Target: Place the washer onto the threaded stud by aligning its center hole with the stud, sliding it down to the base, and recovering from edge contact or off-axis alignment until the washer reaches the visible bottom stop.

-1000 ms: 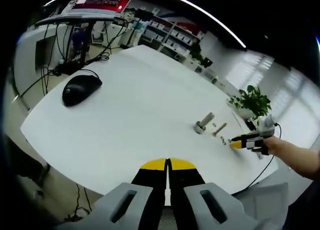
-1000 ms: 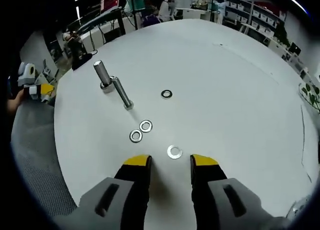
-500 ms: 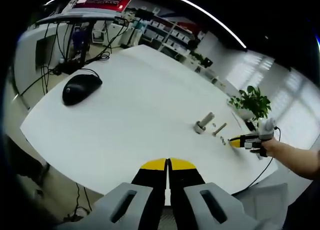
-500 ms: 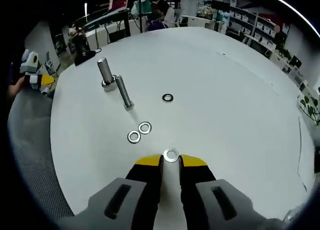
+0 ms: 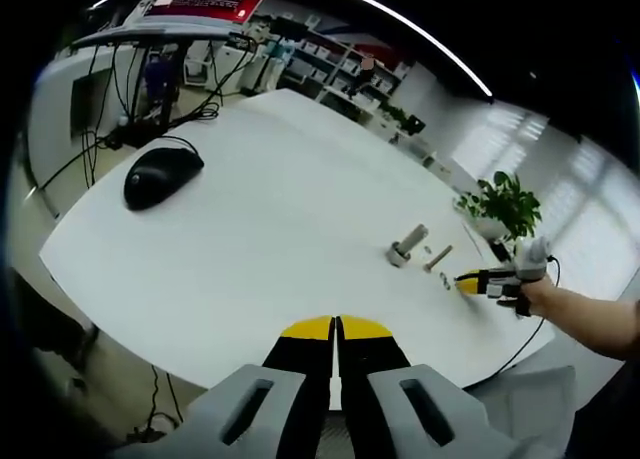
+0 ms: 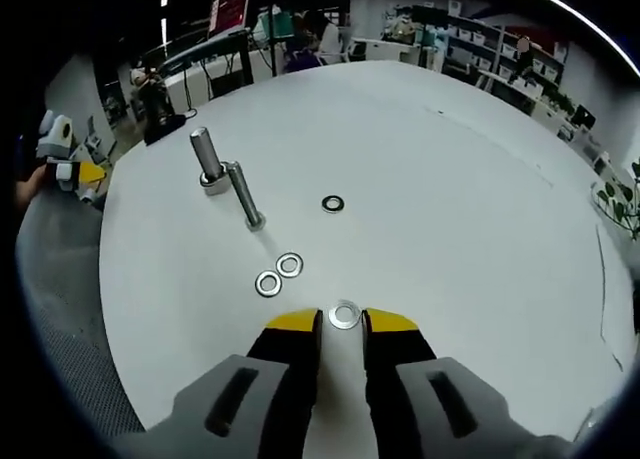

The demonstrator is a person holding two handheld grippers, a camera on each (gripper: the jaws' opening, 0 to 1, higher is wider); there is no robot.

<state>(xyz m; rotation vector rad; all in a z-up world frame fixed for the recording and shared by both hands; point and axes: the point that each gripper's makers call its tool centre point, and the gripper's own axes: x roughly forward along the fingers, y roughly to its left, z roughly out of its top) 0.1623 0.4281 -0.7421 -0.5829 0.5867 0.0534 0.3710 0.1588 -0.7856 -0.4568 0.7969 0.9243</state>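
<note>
While the left tool (image 5: 337,324) sat closed and empty, the right tool (image 6: 342,320) pinched a washer (image 6: 344,315) at its tips.

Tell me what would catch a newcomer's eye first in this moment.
In the right gripper view, the right gripper has its yellow-tipped jaws closed on a washer at the near edge of the white table. Beyond it stand an upright stud, a bolt and three loose washers. In the left gripper view, a black mouse lies far left.
</note>
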